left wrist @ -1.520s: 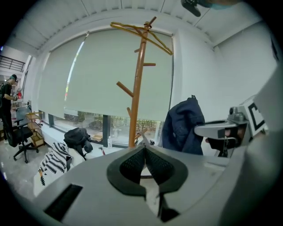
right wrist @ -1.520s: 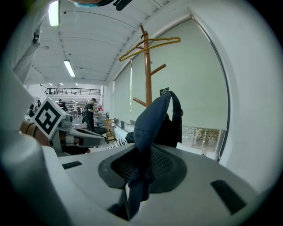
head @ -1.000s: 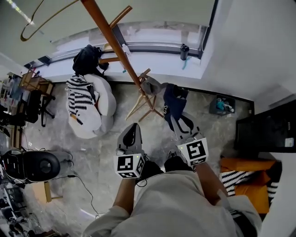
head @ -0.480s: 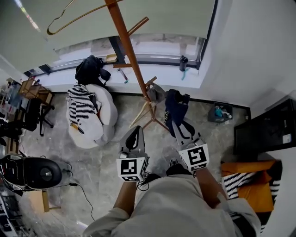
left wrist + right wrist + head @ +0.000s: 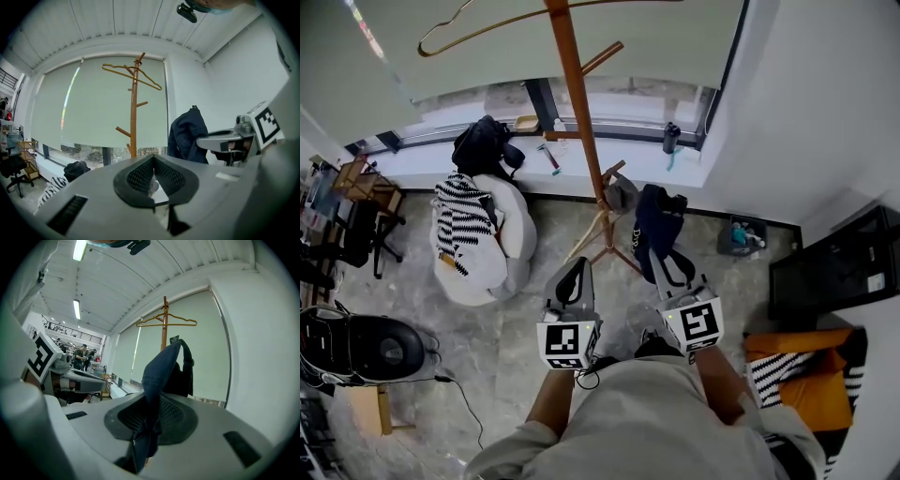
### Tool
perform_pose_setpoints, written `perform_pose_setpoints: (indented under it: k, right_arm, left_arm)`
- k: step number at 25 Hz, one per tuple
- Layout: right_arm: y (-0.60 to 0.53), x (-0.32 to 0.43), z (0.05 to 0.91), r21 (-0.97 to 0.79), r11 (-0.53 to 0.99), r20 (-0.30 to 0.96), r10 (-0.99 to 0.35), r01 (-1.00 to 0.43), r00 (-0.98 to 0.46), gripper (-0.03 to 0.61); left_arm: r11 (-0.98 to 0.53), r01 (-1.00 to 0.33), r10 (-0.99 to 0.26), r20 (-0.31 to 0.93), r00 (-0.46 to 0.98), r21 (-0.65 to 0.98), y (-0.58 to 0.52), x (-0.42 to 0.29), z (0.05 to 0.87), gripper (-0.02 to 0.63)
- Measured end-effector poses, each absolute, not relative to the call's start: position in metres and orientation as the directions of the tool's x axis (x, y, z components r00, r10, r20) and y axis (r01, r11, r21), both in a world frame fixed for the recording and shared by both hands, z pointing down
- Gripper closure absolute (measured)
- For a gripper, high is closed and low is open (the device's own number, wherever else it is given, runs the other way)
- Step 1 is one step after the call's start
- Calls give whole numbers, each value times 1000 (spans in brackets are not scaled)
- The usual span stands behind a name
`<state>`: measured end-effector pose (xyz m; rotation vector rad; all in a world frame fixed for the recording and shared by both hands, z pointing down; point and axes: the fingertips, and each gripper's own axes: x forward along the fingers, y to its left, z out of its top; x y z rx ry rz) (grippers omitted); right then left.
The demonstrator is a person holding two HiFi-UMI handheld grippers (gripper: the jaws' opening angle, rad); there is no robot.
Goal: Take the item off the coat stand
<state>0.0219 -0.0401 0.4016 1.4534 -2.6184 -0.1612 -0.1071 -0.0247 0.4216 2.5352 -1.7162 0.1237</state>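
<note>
A wooden coat stand (image 5: 581,122) rises by the window, with a bare wire hanger (image 5: 487,26) on its top. My right gripper (image 5: 661,262) is shut on a dark blue jacket (image 5: 654,225), which hangs in the air to the right of the stand and clear of its pegs. In the right gripper view the jacket (image 5: 164,371) runs up from between the closed jaws, in front of the stand (image 5: 164,310). My left gripper (image 5: 574,272) is beside it, shut and empty. The left gripper view shows the stand (image 5: 133,117), the hanger (image 5: 131,75) and the jacket (image 5: 187,136).
A white beanbag (image 5: 511,225) with a striped cloth lies on the floor left of the stand. A black bag (image 5: 483,141) and a bottle (image 5: 672,136) sit on the window sill. A black round device (image 5: 366,342) is at far left, a dark cabinet (image 5: 834,272) at right.
The head view has swung, so the stand's pole now sits further right and more upright. Both grippers keep their places in the picture, and the jacket stays in the right one.
</note>
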Motion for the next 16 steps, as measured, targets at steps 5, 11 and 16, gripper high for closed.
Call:
perform_pose_setpoints:
  k: [5,11,16]
  right_arm:
    - [-41,16,400,169,529,74,-848,-832,-524,526]
    - [-43,9,399,180,531,79,-847,-828,-526,526]
    - [-44,7,400,186,534,85,-845,-825,-528,526]
  left_arm:
    - [-385,-923,-916,113,385,31,-27,-108,422,603]
    - [-386,-922,-914,119,387,37,-28,-115,424,603]
    - [-389,-920,-913,121,391,37,-30,-115,425,603]
